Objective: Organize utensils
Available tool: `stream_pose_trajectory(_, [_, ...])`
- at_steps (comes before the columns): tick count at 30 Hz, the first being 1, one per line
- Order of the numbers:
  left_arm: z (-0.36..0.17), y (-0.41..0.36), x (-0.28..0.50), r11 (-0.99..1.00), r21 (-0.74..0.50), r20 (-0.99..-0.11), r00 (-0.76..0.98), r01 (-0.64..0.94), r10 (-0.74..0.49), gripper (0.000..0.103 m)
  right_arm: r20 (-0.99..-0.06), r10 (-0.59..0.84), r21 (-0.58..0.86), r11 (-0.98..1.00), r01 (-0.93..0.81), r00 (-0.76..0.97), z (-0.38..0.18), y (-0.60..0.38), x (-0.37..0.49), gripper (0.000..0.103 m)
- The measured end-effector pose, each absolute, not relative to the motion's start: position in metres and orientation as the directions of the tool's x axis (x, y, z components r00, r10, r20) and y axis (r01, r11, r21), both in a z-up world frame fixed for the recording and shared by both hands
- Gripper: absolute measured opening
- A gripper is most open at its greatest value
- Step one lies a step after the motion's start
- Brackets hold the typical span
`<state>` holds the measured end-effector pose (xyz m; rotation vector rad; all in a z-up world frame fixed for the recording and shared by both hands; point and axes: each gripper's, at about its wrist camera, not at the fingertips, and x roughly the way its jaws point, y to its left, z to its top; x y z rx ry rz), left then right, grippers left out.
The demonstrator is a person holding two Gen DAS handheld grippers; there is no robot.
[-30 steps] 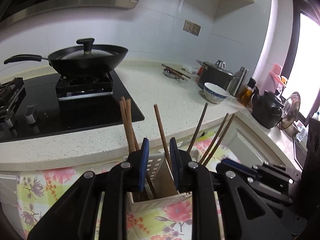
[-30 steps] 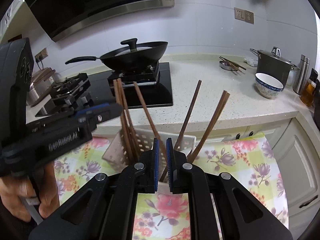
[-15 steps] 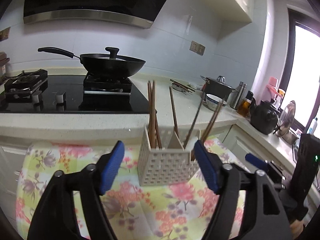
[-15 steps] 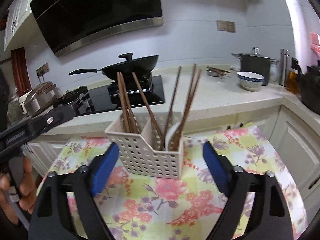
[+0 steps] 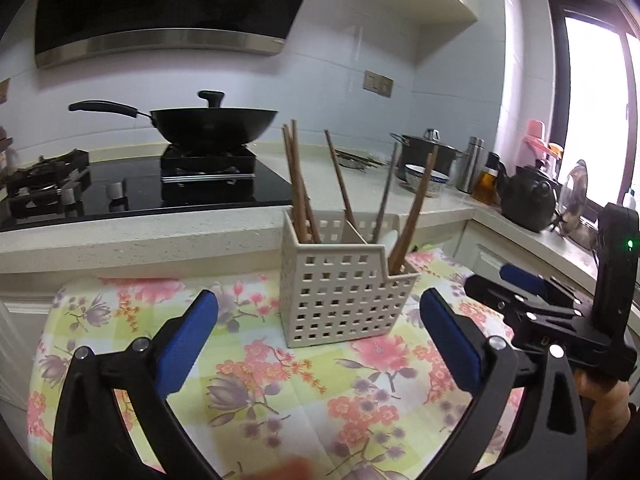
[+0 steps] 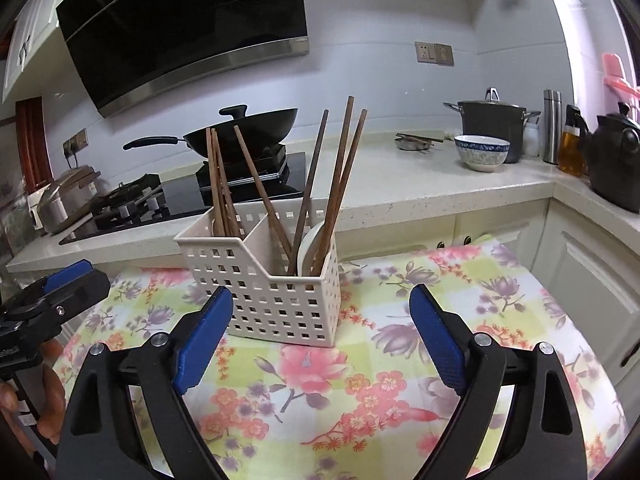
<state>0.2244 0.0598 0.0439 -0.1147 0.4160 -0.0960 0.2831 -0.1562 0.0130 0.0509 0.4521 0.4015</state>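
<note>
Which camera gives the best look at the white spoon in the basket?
The right wrist view: the white spoon shows among the chopsticks in the basket. The left wrist view shows only a sliver behind the basket wall.

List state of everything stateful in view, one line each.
left tool: jaws opening, nothing between them
right tool: open, empty
utensil caddy: upright on the floral cloth
chopsticks: standing tilted in the caddy, both compartments
white spoon: in the lower-fronted compartment
wok: on the burner, lid on
pot: lid on
bowl: upright on the counter
</note>
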Motion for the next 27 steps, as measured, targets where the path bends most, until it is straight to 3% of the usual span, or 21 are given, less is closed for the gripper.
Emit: stream_pose_trajectory(27, [0.0411, 0.0588, 0.2271, 0.986, -0.152, -0.411, 0.902, 0.074, -0.131, 0.098, -0.393, 0.441, 0.121, 0.895, -0.43, 0.807, 0.0174, -0.1514, 0.2752, 0.085])
